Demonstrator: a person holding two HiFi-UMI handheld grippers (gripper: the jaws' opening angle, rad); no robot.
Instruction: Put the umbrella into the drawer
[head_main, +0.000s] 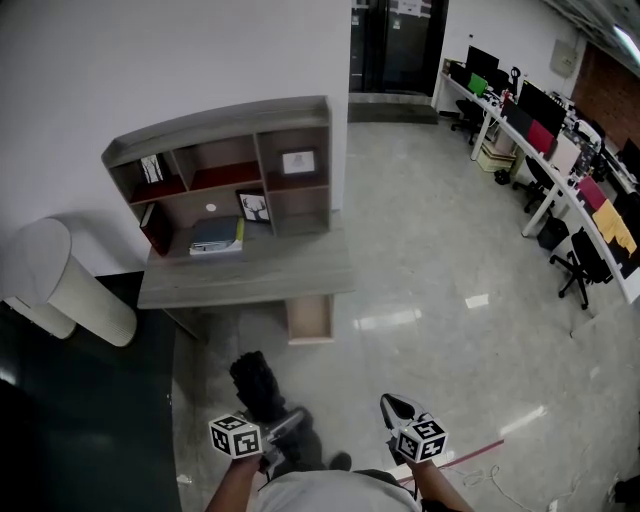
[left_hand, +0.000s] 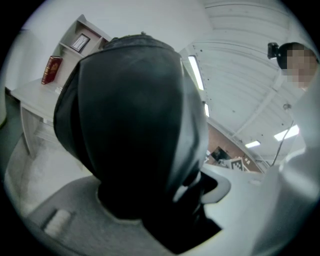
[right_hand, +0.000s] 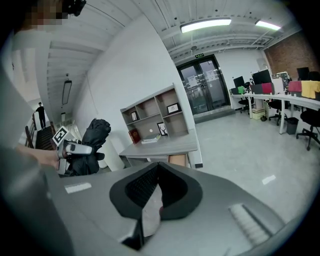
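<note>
A black folded umbrella (head_main: 255, 385) (left_hand: 135, 125) (right_hand: 95, 137) sticks up out of my left gripper (head_main: 272, 415) (left_hand: 165, 210) (right_hand: 75, 149), which is shut on its lower part; it fills most of the left gripper view. My right gripper (head_main: 398, 407) (right_hand: 159, 167) hangs level with the left one, to its right, shut with nothing in it. Ahead stands a grey desk (head_main: 250, 270) (right_hand: 165, 145) with a shelf unit on top. Under the desk's right end a wooden drawer (head_main: 310, 318) (right_hand: 177, 160) is pulled out. Both grippers are well short of it, over the pale floor.
A white cylindrical unit (head_main: 60, 285) stands left of the desk on dark flooring (head_main: 80, 400). Books and picture frames sit in the shelf unit (head_main: 225, 180). Office desks with chairs (head_main: 560, 180) line the right side, and glass doors (head_main: 395, 45) lie beyond.
</note>
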